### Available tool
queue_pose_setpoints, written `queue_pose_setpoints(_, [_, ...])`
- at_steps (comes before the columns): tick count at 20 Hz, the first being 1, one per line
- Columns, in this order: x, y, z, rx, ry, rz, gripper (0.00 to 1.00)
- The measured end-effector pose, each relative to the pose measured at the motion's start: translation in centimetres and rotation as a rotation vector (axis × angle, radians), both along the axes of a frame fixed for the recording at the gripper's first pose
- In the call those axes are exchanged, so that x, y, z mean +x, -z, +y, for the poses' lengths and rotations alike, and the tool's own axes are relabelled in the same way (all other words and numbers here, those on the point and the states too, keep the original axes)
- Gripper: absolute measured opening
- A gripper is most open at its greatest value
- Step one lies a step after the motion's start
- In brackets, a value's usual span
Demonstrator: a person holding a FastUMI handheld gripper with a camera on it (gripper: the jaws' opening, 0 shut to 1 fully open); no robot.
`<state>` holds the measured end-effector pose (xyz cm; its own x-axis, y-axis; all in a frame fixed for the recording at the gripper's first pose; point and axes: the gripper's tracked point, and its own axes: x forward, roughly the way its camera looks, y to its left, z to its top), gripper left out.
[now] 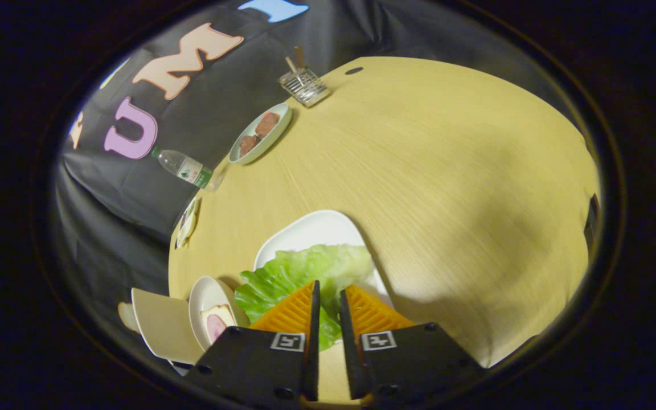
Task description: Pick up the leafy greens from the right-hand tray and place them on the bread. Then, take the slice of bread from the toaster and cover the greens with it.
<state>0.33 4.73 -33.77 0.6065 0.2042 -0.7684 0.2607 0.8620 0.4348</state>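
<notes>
My gripper: fingers nearly closed, thin gap, pinching leafy greens over white tray. Bread on plate just left, toward table edge.

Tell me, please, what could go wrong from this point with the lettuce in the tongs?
The tongs pinch only the near edge of the lettuce, so the leaf could tear or slip free when lifted off the white tray. It is wide and floppy, so it might drape past the bread on the small plate beside it.
</notes>
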Motion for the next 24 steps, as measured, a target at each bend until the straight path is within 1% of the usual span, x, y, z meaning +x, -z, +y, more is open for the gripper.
queue_pose_setpoints(2, [0.0, 0.0, 0.0, 0.023, 0.011, 0.018, 0.06])
queue_pose_setpoints(4, [-0.5, -0.3, 0.1, 0.016, 0.006, 0.013, 0.06])
queue_pose_setpoints(5, [-0.5, -0.9, -0.2, -0.001, 0.002, 0.009, 0.06])
queue_pose_setpoints(7, [0.1, -0.4, -0.2, -0.038, -0.019, -0.01, 0.05])
queue_pose_setpoints(13, [0.7, -4.6, 0.6, -0.105, -0.077, -0.138, 0.04])
queue_pose_setpoints(21, [0.7, -10.7, 3.9, -0.091, -0.132, -0.264, 0.03])
queue_pose_setpoints(24, [0.3, -12.7, 5.5, -0.06, -0.146, -0.292, 0.03])
